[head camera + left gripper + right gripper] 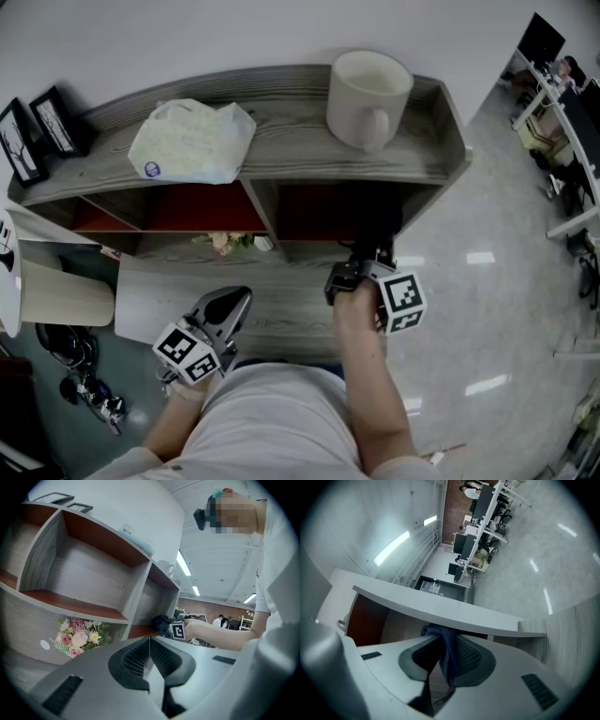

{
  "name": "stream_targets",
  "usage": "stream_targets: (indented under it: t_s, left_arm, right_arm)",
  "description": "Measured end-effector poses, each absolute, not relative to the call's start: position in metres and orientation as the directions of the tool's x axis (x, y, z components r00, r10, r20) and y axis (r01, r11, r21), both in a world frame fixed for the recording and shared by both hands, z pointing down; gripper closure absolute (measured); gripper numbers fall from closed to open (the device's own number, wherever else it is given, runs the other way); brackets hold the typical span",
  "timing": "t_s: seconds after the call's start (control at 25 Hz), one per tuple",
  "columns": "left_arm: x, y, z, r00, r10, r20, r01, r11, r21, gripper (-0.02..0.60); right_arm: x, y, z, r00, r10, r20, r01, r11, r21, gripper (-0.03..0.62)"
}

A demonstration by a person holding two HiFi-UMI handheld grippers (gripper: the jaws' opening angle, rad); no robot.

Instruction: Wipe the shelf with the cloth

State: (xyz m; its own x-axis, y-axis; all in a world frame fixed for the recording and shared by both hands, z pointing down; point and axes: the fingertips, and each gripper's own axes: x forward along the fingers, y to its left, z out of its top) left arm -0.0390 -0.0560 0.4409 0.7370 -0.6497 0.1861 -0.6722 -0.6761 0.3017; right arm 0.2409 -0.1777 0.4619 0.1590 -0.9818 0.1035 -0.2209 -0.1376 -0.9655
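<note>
Seen from above, a grey wood-grain shelf (281,159) stands against a white wall. At the far left of its top board lean two small black picture frames (42,127). Next along lies a soft white packet (192,141).

Below that, near my body, I hold my left gripper (232,302) out in front of the shelf. Its jaws are pressed together with nothing between them. Just past its tip, a small bunch of pink and white flowers (223,242) sits at the shelf's lower level.

To the right of centre, my right gripper (440,641) reaches into the shadowed right-hand compartment under the top board. Its jaws are clamped on a dark blue cloth (446,651) (the fabric hangs in a fold between the ribbed pads). In the left gripper view the cloth (161,623) sits bunched at the front edge of that compartment's reddish floor.

Above it, on the top board, a large cream mug (367,94) stands upright, handle toward me. Further right is glossy pale flooring.
</note>
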Motion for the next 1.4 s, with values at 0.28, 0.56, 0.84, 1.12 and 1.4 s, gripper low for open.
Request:
stream_targets:
  t_s: [0.28,0.56,0.84,1.12,1.4]
  left_arm:
    - [-0.032,-0.058,0.439,0.756,-0.630,0.175,-0.650,-0.696,0.305,0.561]
    - [-0.027,-0.059,0.436,0.767,-0.622,0.160,-0.637,-0.708,0.306,0.561]
    - [-0.023,-0.062,0.433,0.774,-0.618,0.140,-0.627,-0.716,0.308,0.561]
    - [-0.013,-0.067,0.427,0.785,-0.609,0.112,-0.610,-0.727,0.316,0.561]
    - [0.002,-0.070,0.425,0.801,-0.591,0.097,-0.587,-0.741,0.327,0.561]
  right_arm:
    - [0.240,-0.171,0.402,0.151,-0.988,-0.039,-0.252,-0.001,-0.968,0.508]
    - [0.240,-0.168,0.338,0.128,-0.972,-0.197,-0.284,0.155,-0.946,0.508]
    - [0.232,-0.164,0.299,0.058,-0.950,-0.308,-0.372,0.266,-0.889,0.508]
    - [0.200,-0.146,0.302,-0.097,-0.963,-0.252,-0.641,0.254,-0.724,0.508]
    - [0.168,-0.112,0.328,-0.263,-0.949,-0.174,-0.819,0.315,-0.479,0.508]
